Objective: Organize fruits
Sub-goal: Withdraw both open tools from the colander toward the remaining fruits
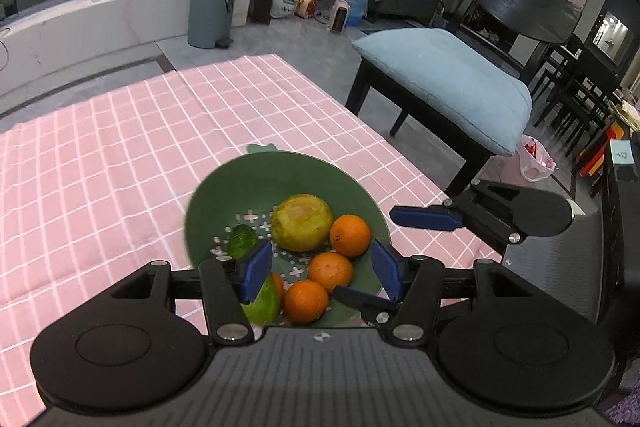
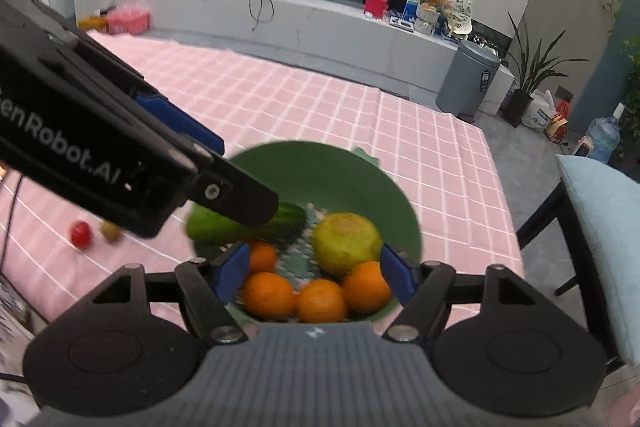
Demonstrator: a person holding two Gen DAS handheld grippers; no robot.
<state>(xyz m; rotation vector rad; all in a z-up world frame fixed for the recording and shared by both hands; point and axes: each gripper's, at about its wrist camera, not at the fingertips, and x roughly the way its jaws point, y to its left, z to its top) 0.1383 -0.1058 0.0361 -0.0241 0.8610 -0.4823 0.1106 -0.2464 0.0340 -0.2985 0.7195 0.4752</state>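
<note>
On checked pink cloth (image 1: pixel 120 131), a perforated green bowl (image 1: pixel 336 183) cradles round oranges (image 1: pixel 350 235); both jaws spread, empty

A green colander bowl (image 2: pixel 360 171) with cross-shaped holes sits on the pink checked table (image 2: pixel 320 107). Inside lie four oranges (image 2: pixel 269 294), a large yellow-green citrus fruit (image 2: pixel 346 242) against them, a dark green cucumber (image 2: pixel 286 223) and a light green fruit (image 2: pixel 208 227) beside it. Well apart from the bowl, on the cloth, lie a small red fruit (image 2: pixel 81 233) and a small brownish one (image 2: pixel 110 231).
</note>
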